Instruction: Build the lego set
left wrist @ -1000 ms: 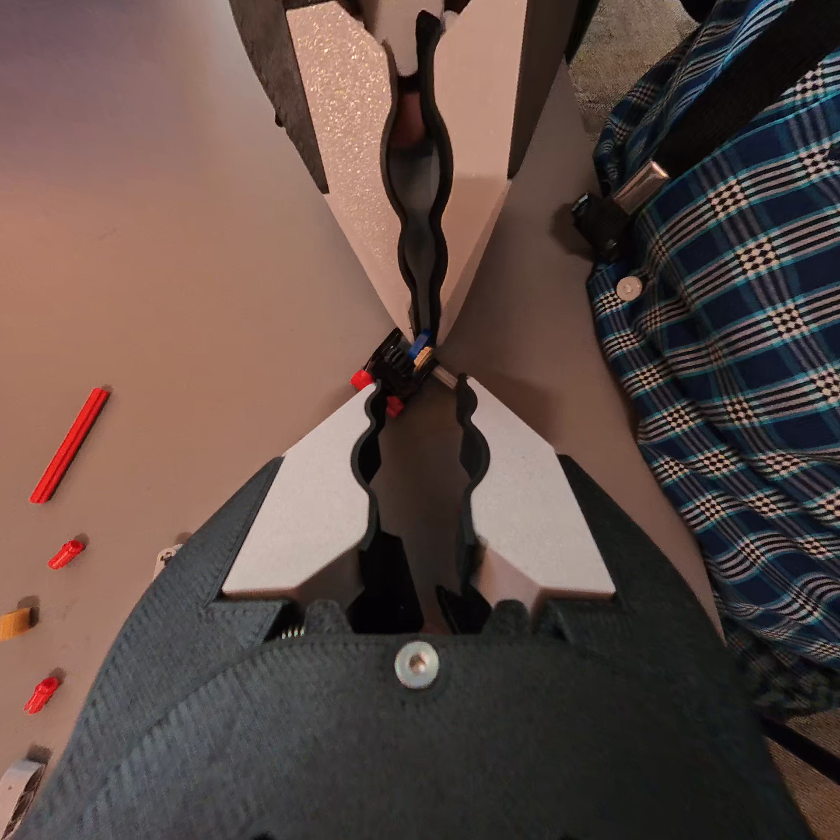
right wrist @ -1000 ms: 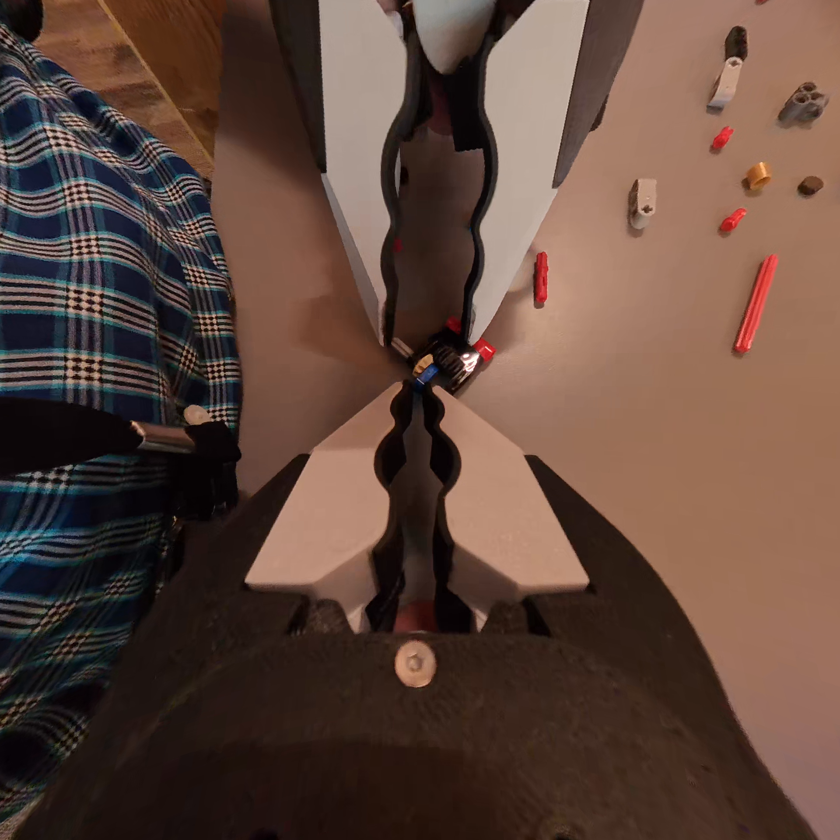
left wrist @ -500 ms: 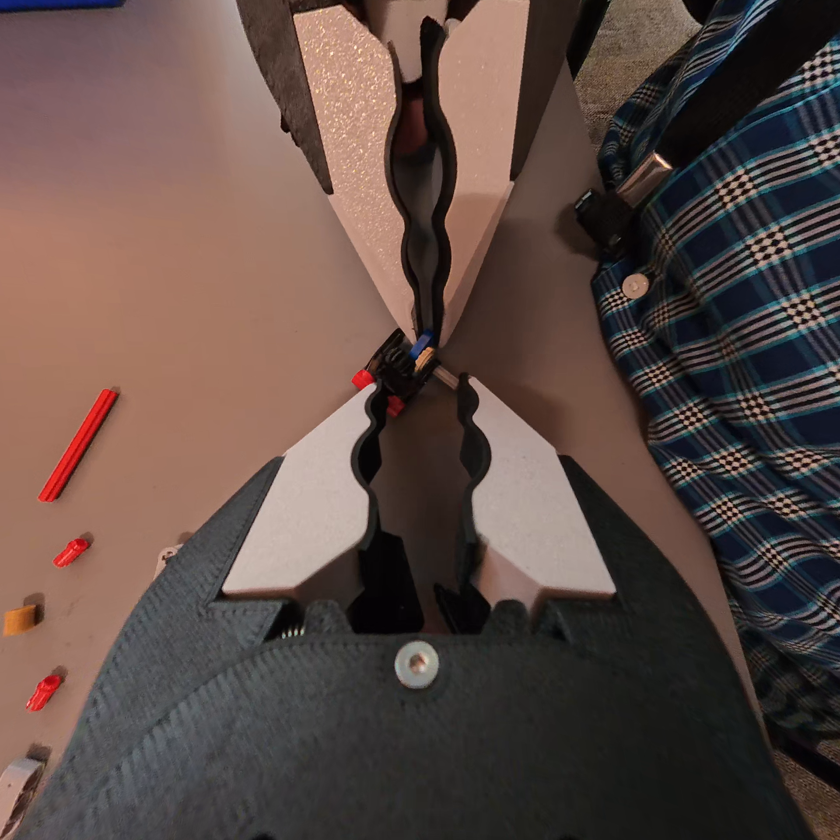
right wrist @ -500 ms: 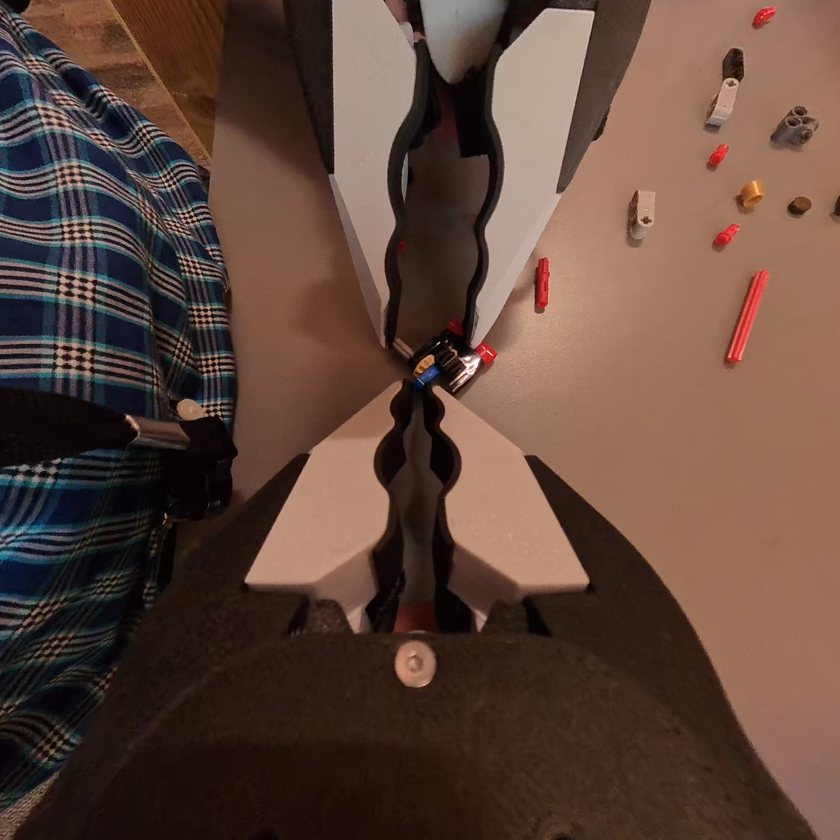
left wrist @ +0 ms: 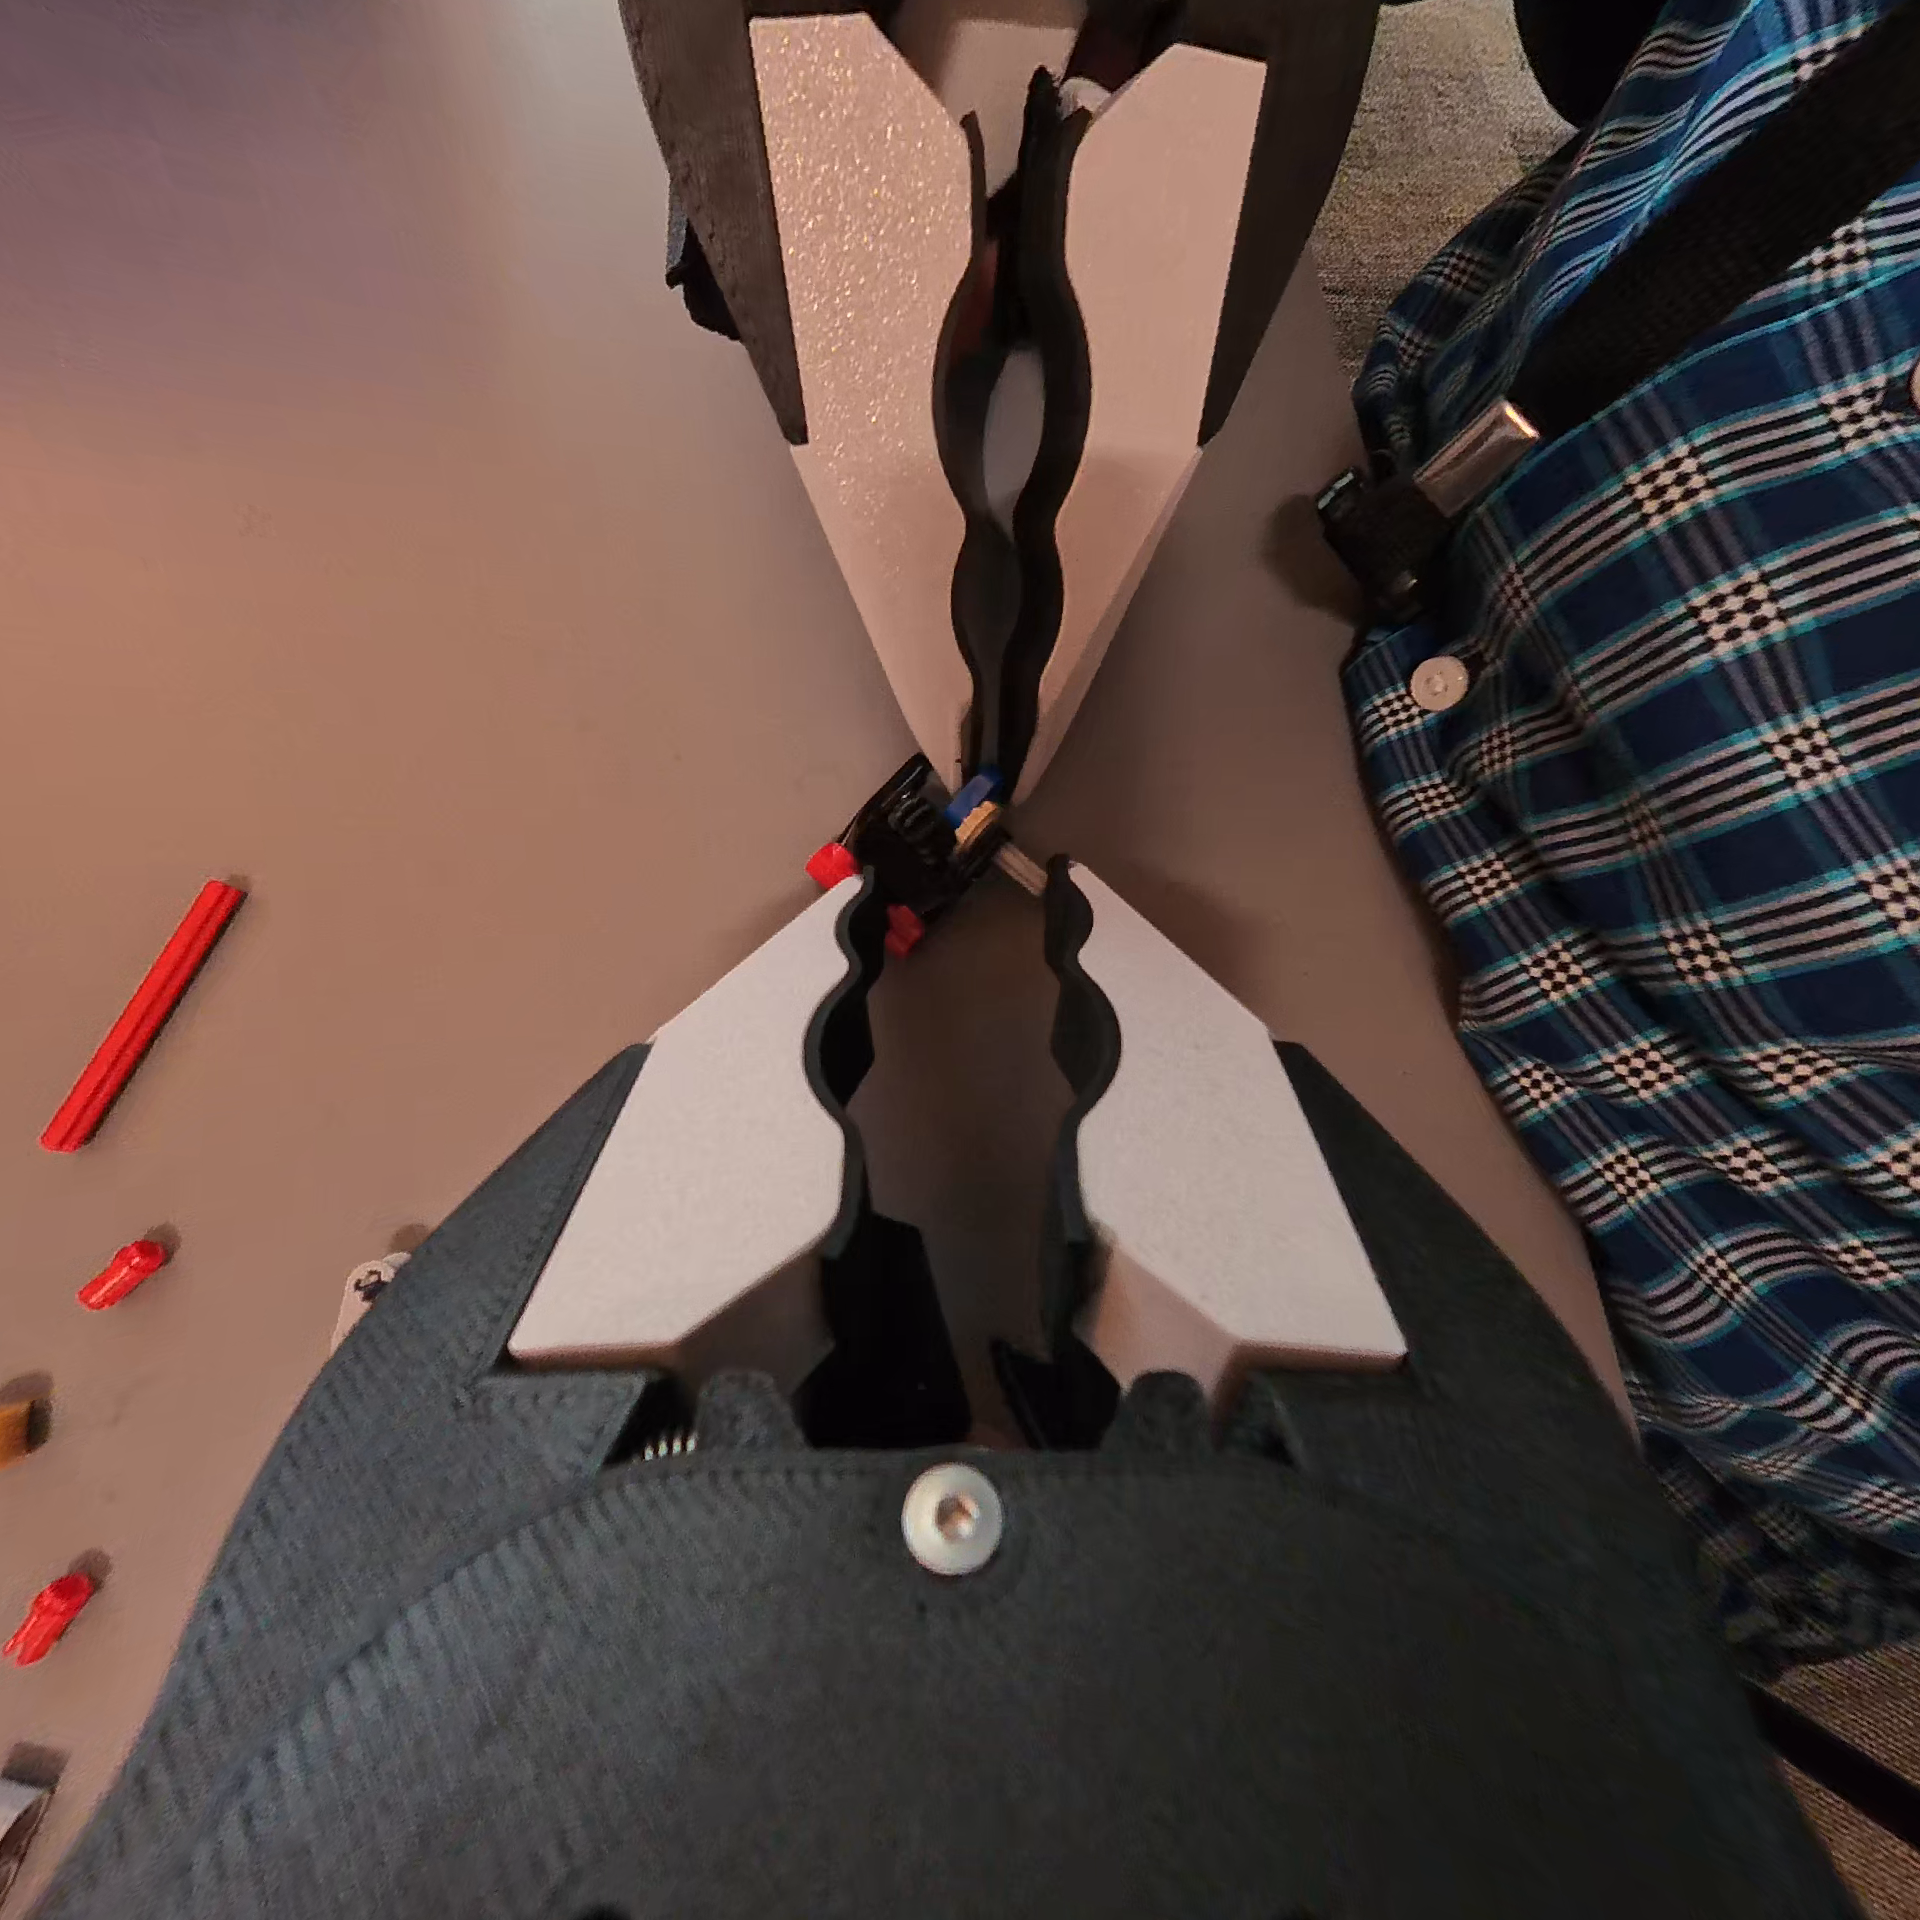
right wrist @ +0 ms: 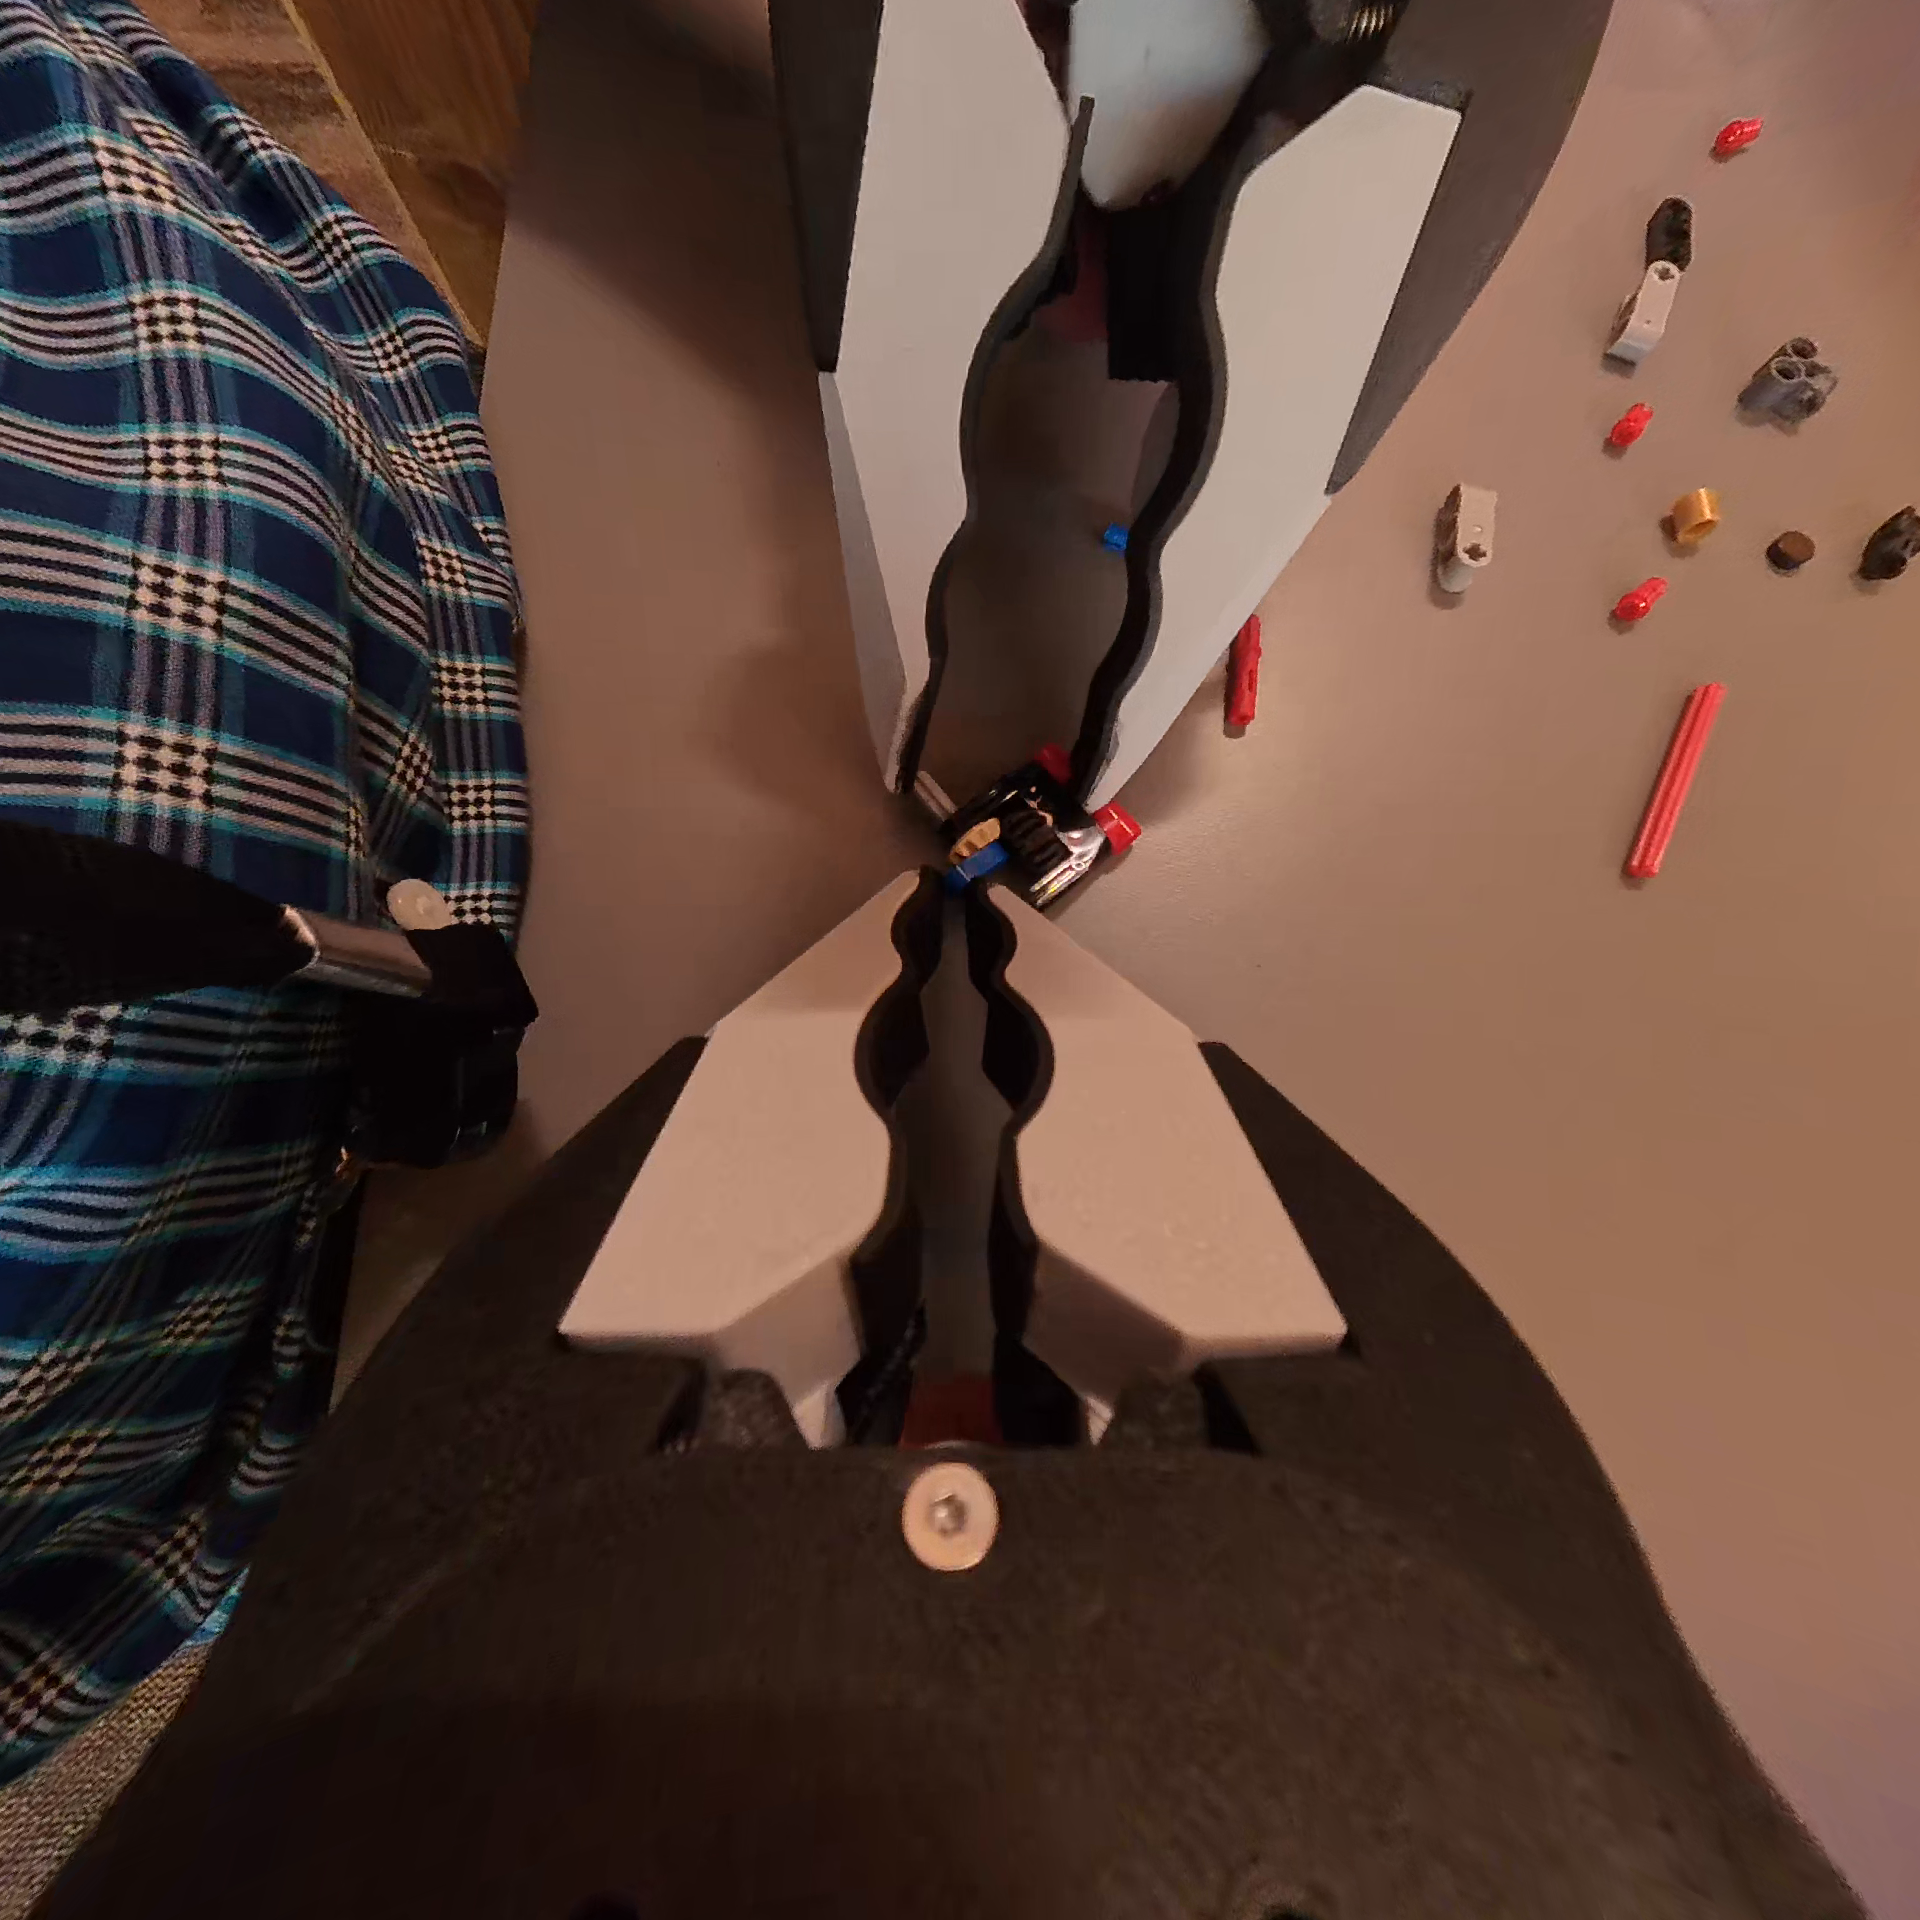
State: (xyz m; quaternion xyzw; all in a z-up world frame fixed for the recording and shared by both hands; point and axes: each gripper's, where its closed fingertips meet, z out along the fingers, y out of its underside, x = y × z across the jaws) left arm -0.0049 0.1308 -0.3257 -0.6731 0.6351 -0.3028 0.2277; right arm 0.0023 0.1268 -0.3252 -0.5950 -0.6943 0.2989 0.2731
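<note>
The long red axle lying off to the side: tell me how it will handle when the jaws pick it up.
The long red axle looks like stiff plastic, so it should hardly bend. It is thin and lies flat on the table, so gripping it may be awkward. Its ridged length could let it roll or pivot if pinched near one end.

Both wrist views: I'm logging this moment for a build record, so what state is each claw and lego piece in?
Left claw: open, fingers flanking the assembly.
Right claw: shut on the blue pin.
Small black assembly: between the two claws' tips; whether lifted, cannot tell.
Blue pin: pinched at the assembly's end.
Long red axle: lying loose on the table.
Gold bush: loose, untouched.
</note>
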